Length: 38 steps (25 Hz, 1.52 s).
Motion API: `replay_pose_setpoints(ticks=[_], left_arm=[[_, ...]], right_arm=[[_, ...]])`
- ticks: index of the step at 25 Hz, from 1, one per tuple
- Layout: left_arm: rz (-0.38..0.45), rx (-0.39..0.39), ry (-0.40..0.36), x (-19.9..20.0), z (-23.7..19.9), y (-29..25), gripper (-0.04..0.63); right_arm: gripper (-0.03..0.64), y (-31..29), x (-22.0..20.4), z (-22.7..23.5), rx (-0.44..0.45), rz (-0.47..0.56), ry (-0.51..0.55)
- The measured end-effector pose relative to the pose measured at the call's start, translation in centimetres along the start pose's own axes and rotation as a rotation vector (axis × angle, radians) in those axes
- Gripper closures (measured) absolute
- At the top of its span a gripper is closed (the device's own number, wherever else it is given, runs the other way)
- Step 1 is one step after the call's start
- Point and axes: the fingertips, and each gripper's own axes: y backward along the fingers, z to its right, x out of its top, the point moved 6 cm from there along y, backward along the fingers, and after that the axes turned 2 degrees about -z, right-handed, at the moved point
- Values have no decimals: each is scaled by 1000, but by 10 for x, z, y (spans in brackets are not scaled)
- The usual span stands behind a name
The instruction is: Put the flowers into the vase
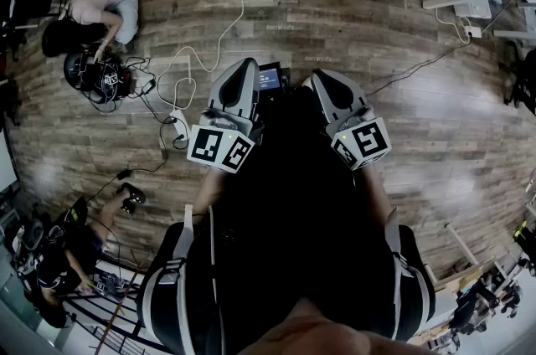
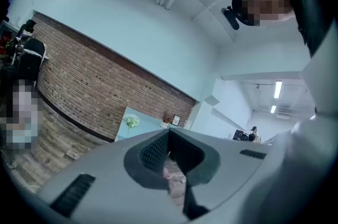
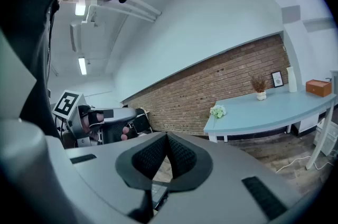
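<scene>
Nearby, the left gripper (image 1: pixel 241 77) and the right gripper (image 1: pixel 328 85), each topped by a marker cube (image 1: pixel 220 148) of black-and-white squares, hold their jaws closed and empty, while the pale flowers (image 3: pixel 217 111) lie on the distant blue table (image 3: pixel 274 106).

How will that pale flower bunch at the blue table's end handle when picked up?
The flower bunch is small with clustered pale heads, so probably light and floppy. The blooms look soft, likely easy to crush. It sits near the end of the table, so a push might knock it off.
</scene>
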Motion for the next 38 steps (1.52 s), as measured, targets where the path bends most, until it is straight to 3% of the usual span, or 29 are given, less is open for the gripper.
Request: replay_pose_setpoints(ticks=[8, 13, 19, 25, 33, 38], left_arm=[[-17, -48, -19, 1, 7, -9, 572], [-51, -172, -8, -3, 28, -28, 572], [-107, -270, -22, -7, 46, -38, 571], [-139, -270, -11, -6, 26, -34, 571], [-112, -288, -2, 7, 0, -20, 571], [-111, -198, -13, 11, -38, 2, 572]], right_arm=[[600, 1, -3, 1, 1, -13, -13], [599, -15, 0, -27, 146, 15, 84], [598, -32, 6, -47, 253, -27, 84], [600, -52, 3, -58, 243, -116, 90], [600, -74, 2, -80, 239, -69, 161], [600, -88, 1, -92, 136, -106, 159]])
